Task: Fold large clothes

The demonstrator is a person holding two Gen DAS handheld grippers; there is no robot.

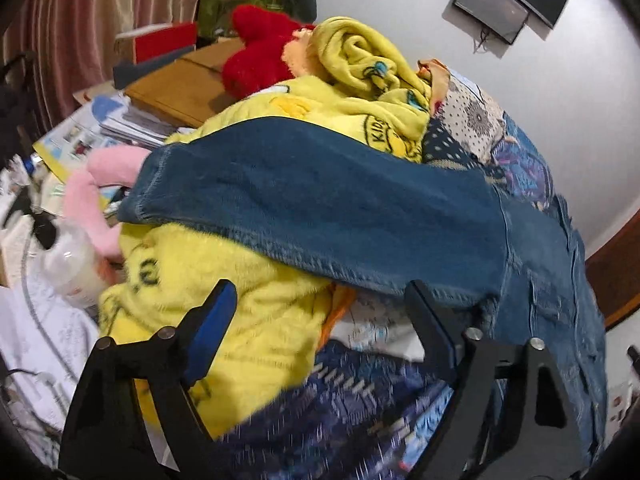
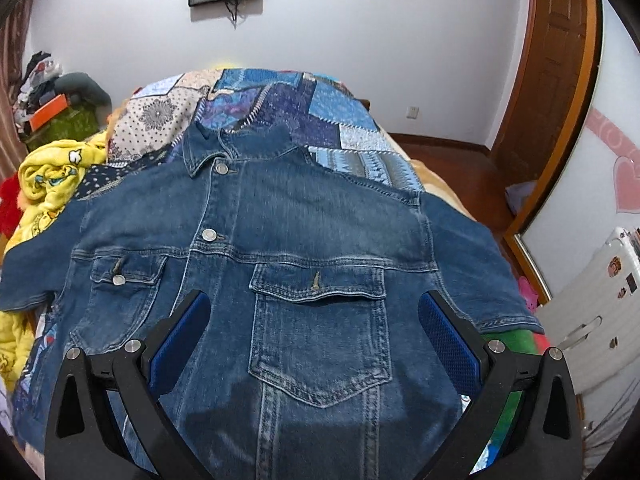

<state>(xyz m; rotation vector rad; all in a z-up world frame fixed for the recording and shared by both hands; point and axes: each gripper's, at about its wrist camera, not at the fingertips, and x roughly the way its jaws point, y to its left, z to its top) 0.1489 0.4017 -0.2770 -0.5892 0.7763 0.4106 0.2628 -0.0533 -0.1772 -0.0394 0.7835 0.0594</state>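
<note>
The denim jacket (image 2: 304, 264) is lying face up across the patchwork quilt (image 2: 320, 120), collar pointing away from the right gripper (image 2: 316, 332) and both sleeves spreading out to the sides. The right gripper is hovering with its 2 blue-padded fingers (image 2: 448, 332) gaping wide, holding nothing, and the big chest pocket (image 2: 320, 332) is sitting squarely between them. A 2nd, smaller pocket (image 2: 120, 276) is showing just beyond the left-hand finger.

Over at the left gripper (image 1: 320, 320), the jaws are also standing wide apart and gripping nothing. One jacket sleeve (image 1: 304, 208) is stretching straight across just ahead of its fingertips, draped over a yellow fleece blanket (image 1: 240, 320); the right-hand finger (image 1: 432, 320) is sitting right at the sleeve's lower seam, though I cannot tell if they are touching. A pink plush toy (image 1: 92, 196) is lying off beyond the left-hand finger.
</note>
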